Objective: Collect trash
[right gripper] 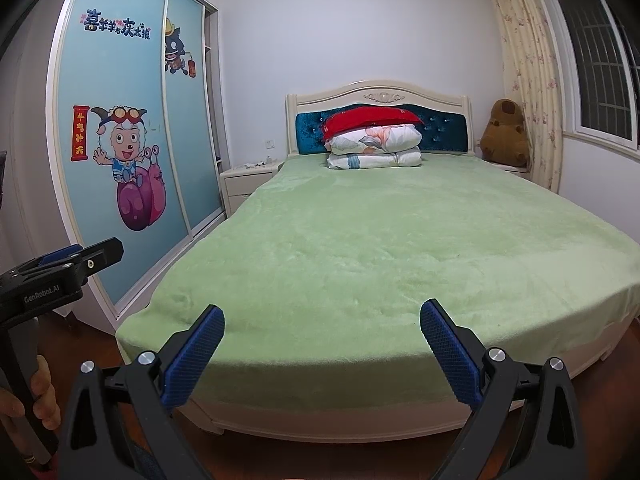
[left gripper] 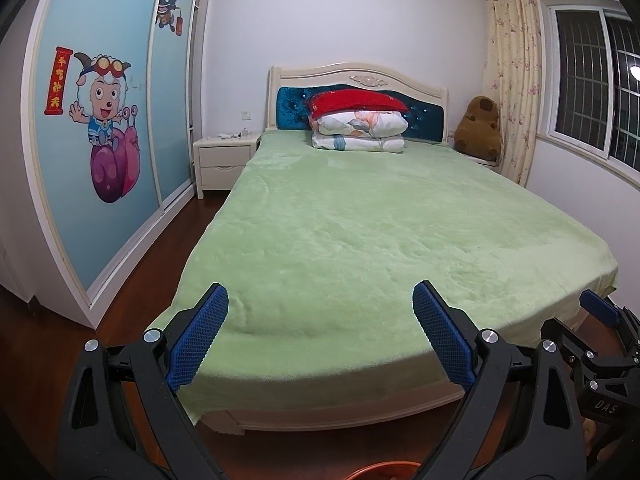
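Observation:
No trash shows in either view. My left gripper [left gripper: 320,300] hangs open at the foot of the bed [left gripper: 340,220], with nothing between its blue pads. My right gripper [right gripper: 322,316] is open too, likewise held over the foot of the green bedspread [right gripper: 360,248] with nothing in it. The right gripper's blue-padded finger [left gripper: 600,308] juts in at the right edge of the left wrist view. The left gripper's body [right gripper: 60,268] shows at the left of the right wrist view, gripped by a hand [right gripper: 36,396]. An orange rim [left gripper: 376,472] peeks in at the bottom of the left wrist view.
Folded quilts and a red pillow [left gripper: 356,120] are stacked against the headboard. A white nightstand [left gripper: 224,160] stands left of the bed, beside a sliding wardrobe [left gripper: 100,120] with cartoon stickers. A brown plush toy [left gripper: 478,128] sits at the right by the curtain [left gripper: 512,80] and window. The floor is dark wood.

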The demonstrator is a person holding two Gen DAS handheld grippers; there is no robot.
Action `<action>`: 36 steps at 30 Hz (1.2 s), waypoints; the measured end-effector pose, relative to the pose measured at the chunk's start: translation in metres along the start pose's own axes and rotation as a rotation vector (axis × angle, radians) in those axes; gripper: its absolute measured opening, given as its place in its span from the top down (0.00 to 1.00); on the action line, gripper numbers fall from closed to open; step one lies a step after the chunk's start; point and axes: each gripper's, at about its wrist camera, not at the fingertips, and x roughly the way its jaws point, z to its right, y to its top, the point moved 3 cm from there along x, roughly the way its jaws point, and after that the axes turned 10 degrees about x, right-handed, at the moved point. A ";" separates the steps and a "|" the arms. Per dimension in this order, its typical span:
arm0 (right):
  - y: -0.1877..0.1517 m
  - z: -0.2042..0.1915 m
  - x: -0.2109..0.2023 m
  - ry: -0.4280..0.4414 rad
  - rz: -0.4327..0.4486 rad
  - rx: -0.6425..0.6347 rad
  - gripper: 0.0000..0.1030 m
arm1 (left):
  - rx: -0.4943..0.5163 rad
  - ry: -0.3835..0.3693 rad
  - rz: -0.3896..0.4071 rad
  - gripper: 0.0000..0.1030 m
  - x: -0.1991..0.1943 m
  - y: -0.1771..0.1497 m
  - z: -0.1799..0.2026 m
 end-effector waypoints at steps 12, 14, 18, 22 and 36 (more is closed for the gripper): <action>-0.001 0.002 0.000 0.001 0.000 0.007 0.06 | 0.002 0.002 0.000 0.12 -0.002 0.002 0.002; -0.001 0.001 0.000 0.000 0.001 0.008 0.06 | -0.001 0.002 0.001 0.12 -0.002 0.002 0.002; -0.001 0.002 0.001 -0.002 -0.005 0.009 0.06 | -0.005 -0.005 0.001 0.12 0.000 0.002 0.000; -0.002 0.003 0.003 -0.003 -0.009 0.012 0.06 | -0.002 -0.010 -0.005 0.12 0.001 0.001 0.000; -0.003 0.005 0.007 -0.005 -0.021 0.020 0.06 | -0.011 -0.003 -0.029 0.12 0.008 0.002 -0.004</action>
